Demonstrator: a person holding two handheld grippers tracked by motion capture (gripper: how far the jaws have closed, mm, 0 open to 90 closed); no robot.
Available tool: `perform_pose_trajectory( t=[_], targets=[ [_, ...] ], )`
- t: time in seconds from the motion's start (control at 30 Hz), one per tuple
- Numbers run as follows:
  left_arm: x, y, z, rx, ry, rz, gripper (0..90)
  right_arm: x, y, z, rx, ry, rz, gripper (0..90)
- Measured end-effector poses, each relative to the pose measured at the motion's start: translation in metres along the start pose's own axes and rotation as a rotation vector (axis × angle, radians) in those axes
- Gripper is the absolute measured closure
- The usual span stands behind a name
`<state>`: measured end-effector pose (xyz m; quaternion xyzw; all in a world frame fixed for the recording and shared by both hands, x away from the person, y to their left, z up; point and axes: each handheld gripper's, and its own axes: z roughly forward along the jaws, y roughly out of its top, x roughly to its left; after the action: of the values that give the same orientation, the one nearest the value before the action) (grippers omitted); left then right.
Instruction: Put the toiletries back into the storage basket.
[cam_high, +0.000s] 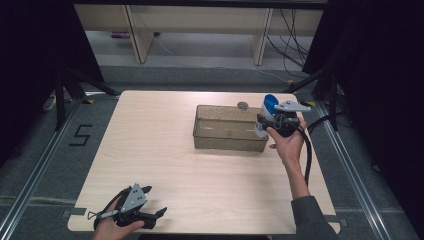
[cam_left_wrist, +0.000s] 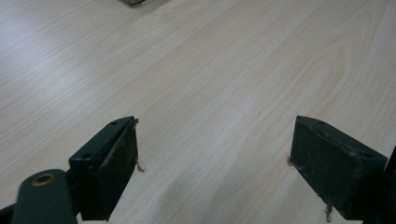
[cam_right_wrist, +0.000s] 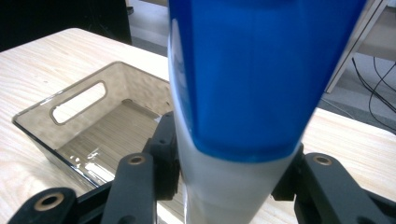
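Low at the near edge of the high view, the left claw (cam_high: 150, 210) rests on the bench (cam_high: 165, 150), jaws wide; the right claw (cam_high: 265, 122) holds a blue-and-white tube (cam_high: 266, 112) upright at the right end of a clear bin (cam_high: 227, 131). Left gripper view: jaws spread over bare wood. Right gripper view: jaws clamp the tube's (cam_right_wrist: 233, 116) white lower part, with the bin (cam_right_wrist: 84, 112) just behind.

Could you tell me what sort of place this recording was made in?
Probably a lab recording station: a pale wooden table on grey floor marked "5", black curtains at both sides, loose cables behind, and hand-held grippers working over a clear plastic bin.
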<state>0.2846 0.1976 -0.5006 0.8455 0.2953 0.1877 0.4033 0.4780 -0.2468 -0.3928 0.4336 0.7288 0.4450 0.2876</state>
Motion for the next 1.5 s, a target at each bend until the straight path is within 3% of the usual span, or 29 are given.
perform_pose_trajectory(
  t=[0.07,0.1,0.17,0.2,0.27,0.33,0.4,0.43,0.47,0.6,0.67,0.73,0.77,0.83,0.93,1.0,1.2,1.3,1.37,1.4,1.5],
  targets=[
    [-0.001,0.0,0.001,-0.015,-0.006,-0.02,14.9,-0.001,-0.001,0.002,0.024,0.005,-0.008,56.2],
    [0.0,0.0,0.0,0.003,0.002,0.001,14.9,-0.001,-0.001,0.002,0.024,0.005,-0.008,56.2],
    [-0.001,0.0,0.001,-0.009,-0.004,-0.012,14.9,0.0,-0.003,0.004,0.023,0.008,-0.001,56.2],
    [-0.001,0.0,0.0,-0.004,-0.004,-0.007,14.9,-0.002,-0.003,0.005,0.016,0.004,-0.031,56.2],
    [0.0,0.0,0.0,0.0,0.003,-0.001,14.9,-0.002,-0.005,0.007,0.022,0.005,-0.041,56.2],
    [0.0,0.0,0.001,0.002,0.003,-0.001,14.9,0.002,-0.007,0.008,0.034,0.007,-0.011,56.2],
    [-0.001,0.0,0.0,0.004,0.007,-0.004,14.9,0.003,-0.009,0.01,0.042,0.015,-0.014,56.2],
    [-0.002,0.0,0.001,-0.008,0.002,-0.018,14.9,0.0,-0.009,0.01,0.033,0.004,-0.057,56.2],
    [-0.001,-0.001,0.001,-0.004,-0.002,-0.012,14.9,0.002,-0.011,0.011,0.043,0.018,-0.028,56.2],
    [-0.001,-0.001,0.002,-0.004,-0.001,-0.014,14.9,0.0,-0.013,0.014,0.037,0.013,-0.035,56.2],
    [-0.001,-0.001,0.001,-0.001,-0.002,-0.012,14.9,0.001,-0.016,0.015,0.049,0.011,-0.012,56.2],
    [-0.002,-0.001,0.003,-0.02,0.001,-0.031,14.9,-0.001,-0.018,0.017,0.038,0.002,-0.038,56.2],
    [-0.002,-0.001,0.003,-0.02,0.001,-0.031,14.9,0.0,-0.019,0.018,0.06,0.013,-0.011,56.2],
    [-0.001,-0.001,0.002,-0.001,-0.003,-0.013,14.9,0.0,-0.021,0.02,0.054,0.007,-0.012,56.2],
    [-0.001,-0.001,0.002,-0.01,0.003,-0.014,14.9,-0.001,-0.022,0.021,0.058,0.005,-0.036,56.2],
    [-0.001,0.0,0.001,0.005,0.006,-0.005,14.9,0.0,-0.023,0.022,0.063,0.012,-0.025,56.1],
    [-0.003,-0.001,0.003,-0.026,-0.005,-0.032,14.9,0.002,-0.027,0.026,0.077,0.005,-0.009,56.1],
    [-0.003,-0.001,0.003,-0.027,-0.005,-0.033,14.9,-0.001,-0.029,0.03,0.084,-0.001,-0.048,56.1],
    [-0.001,-0.001,0.002,-0.006,0.011,0.0,14.9,0.001,-0.031,0.032,0.103,0.003,-0.021,56.1],
    [0.0,0.0,0.001,0.009,-0.001,0.005,14.9,0.0,-0.032,0.034,0.096,0.002,-0.037,56.1],
    [-0.002,0.0,0.002,-0.014,-0.01,-0.023,14.9,-0.001,-0.033,0.034,0.11,0.001,-0.019,56.1]
  ],
)
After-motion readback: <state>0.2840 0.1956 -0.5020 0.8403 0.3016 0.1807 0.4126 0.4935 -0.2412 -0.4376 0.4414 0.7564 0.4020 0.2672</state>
